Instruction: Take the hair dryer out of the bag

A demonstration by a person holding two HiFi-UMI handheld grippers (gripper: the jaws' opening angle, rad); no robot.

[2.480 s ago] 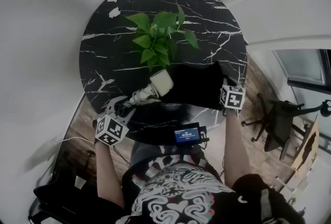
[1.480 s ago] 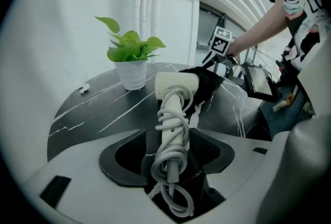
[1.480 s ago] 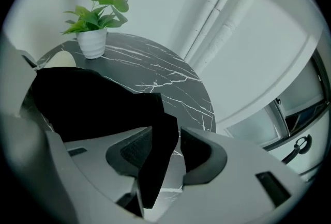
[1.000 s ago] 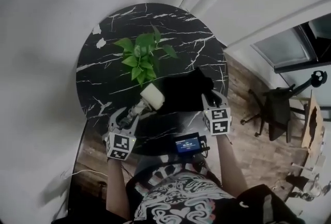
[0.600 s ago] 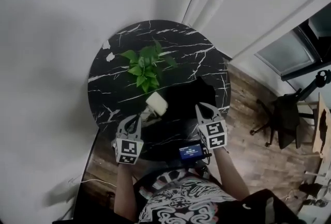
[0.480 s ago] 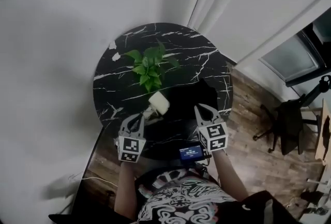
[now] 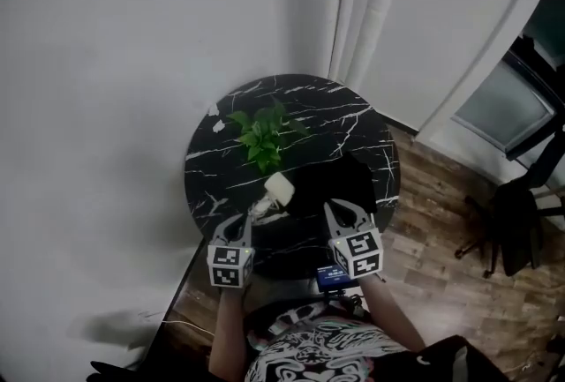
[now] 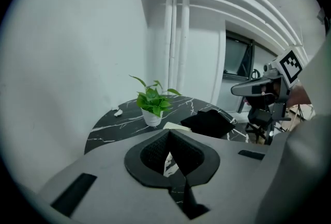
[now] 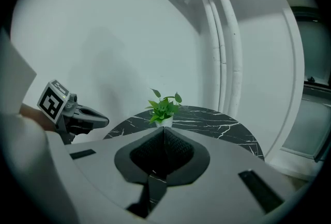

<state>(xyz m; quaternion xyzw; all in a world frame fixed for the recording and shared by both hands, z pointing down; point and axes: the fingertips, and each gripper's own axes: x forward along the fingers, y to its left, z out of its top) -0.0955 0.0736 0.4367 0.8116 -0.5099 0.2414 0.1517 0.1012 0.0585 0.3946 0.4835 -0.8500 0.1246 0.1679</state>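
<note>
**A:** What's changed?

**B:** Both claws have backed off the counter (image 7: 212,177) towards 6 o'clock. The left claw (image 7: 238,223) is pressed together and empty. The dryer (image 7: 277,191) lies free, with the bag (image 7: 344,186) at its 3 o'clock. The right claw (image 7: 335,211) is likewise together and empty. The job looks done.

**A:** Do the views differ?

**B:** The left gripper view shows the dryer and bag. The right gripper view shows only the plant (image 9: 164,105) at 12 o'clock.

The left hand-held gripper (image 7: 240,223) and right hand-held gripper (image 7: 335,210) have closed empty and drawn back
</note>
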